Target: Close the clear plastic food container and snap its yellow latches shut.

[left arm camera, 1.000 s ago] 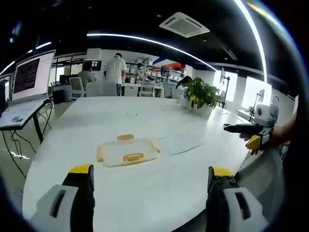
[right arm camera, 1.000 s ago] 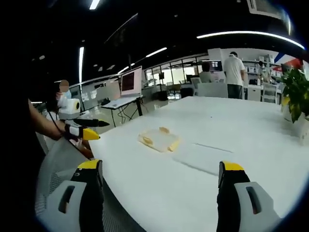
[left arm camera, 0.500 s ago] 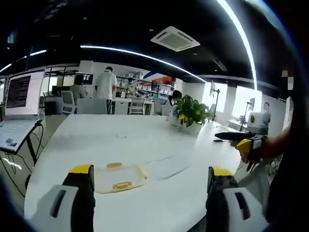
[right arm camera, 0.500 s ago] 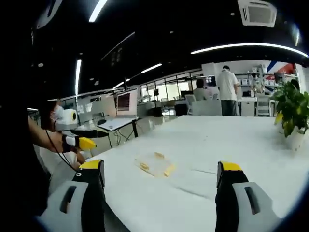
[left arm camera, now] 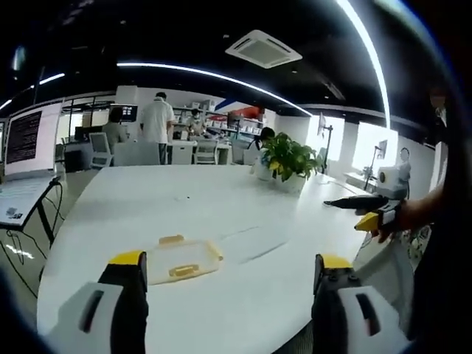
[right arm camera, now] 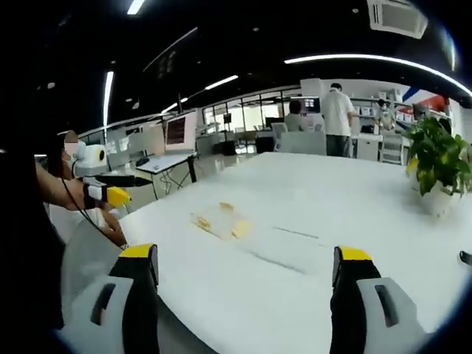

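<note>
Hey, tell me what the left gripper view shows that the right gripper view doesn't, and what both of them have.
Left gripper view alone: the right hand-held gripper coming in from the right, held above the table edge.

Right gripper view alone: the left hand-held gripper coming in from the left, and a dark object at the table's right edge.

Both: the white table, the clear container with yellow latches lying on it untouched, the potted plant, a monitor, and people standing in the background.

container (left arm camera: 179, 259) on table (left arm camera: 221, 206), plant (left arm camera: 287, 157) behind
</note>
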